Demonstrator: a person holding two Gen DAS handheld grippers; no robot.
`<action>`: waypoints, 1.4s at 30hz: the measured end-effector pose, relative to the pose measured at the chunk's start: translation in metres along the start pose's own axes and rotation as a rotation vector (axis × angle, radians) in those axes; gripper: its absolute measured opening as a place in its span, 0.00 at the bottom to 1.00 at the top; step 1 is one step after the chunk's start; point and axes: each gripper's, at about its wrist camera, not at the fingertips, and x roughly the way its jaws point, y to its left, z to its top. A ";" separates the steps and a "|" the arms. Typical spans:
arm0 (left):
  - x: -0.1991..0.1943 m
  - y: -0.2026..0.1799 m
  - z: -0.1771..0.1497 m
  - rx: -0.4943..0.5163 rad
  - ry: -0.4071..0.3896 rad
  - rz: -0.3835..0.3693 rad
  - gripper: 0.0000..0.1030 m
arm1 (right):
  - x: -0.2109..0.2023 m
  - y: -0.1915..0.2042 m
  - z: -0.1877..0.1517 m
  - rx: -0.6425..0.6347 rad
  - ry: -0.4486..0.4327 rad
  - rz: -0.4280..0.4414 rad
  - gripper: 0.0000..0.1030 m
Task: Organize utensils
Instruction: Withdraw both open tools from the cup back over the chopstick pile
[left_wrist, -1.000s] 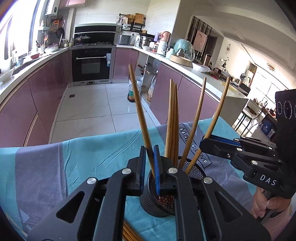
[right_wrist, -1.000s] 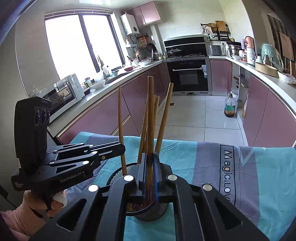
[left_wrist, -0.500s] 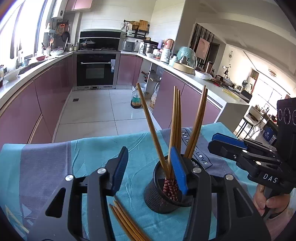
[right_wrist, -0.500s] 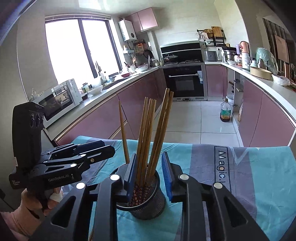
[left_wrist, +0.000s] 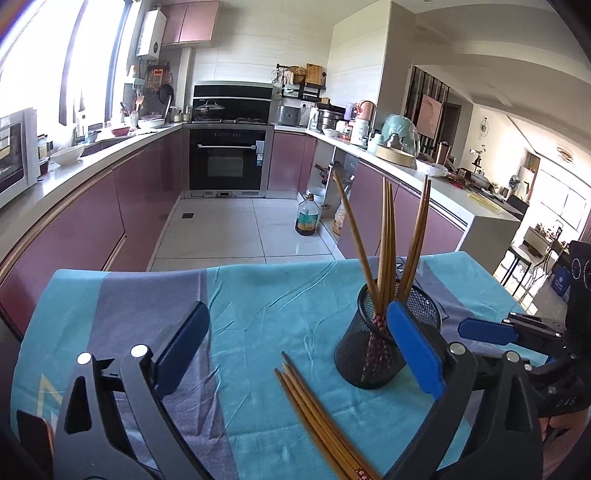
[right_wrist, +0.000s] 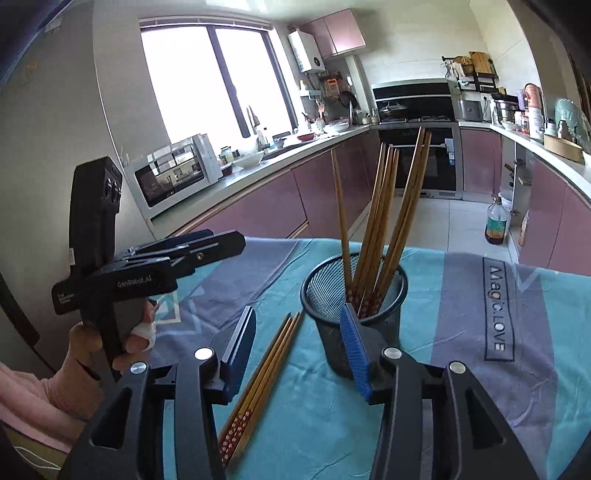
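Observation:
A black mesh cup (left_wrist: 369, 354) (right_wrist: 332, 291) stands on the cloth with several wooden chopsticks (left_wrist: 386, 240) (right_wrist: 384, 221) upright in it. A bundle of loose chopsticks (left_wrist: 317, 413) (right_wrist: 258, 384) lies flat on the cloth beside the cup. My left gripper (left_wrist: 297, 347) hangs back from the cup, its jaws wide and still opening, with nothing between the pads. My right gripper (right_wrist: 297, 350) is also opening and grips nothing; the loose bundle lies on the cloth below its gap. Each gripper shows from the side in the other's view: left (right_wrist: 207, 247), right (left_wrist: 487, 328).
A teal and grey tablecloth (left_wrist: 258, 302) (right_wrist: 461, 369) printed "Magic.LOVE" covers the table, whose far edge drops to a tiled kitchen floor. A hand (right_wrist: 92, 350) holds the left gripper's handle. Purple cabinets line both sides, and an oil bottle (left_wrist: 306, 218) stands on the floor.
Both grippers were shut on chopsticks standing in the cup. They have let go, opened and drawn back toward me. The cup now sits farther ahead, and the loose bundle has come into view.

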 end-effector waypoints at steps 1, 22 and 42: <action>-0.003 0.002 -0.005 -0.004 0.005 0.006 0.94 | 0.005 0.000 -0.005 0.009 0.022 0.009 0.44; 0.019 -0.003 -0.093 0.047 0.302 0.071 0.83 | 0.060 0.016 -0.052 0.057 0.228 0.025 0.44; 0.040 -0.016 -0.111 0.087 0.393 0.055 0.76 | 0.067 0.018 -0.060 0.052 0.241 0.017 0.44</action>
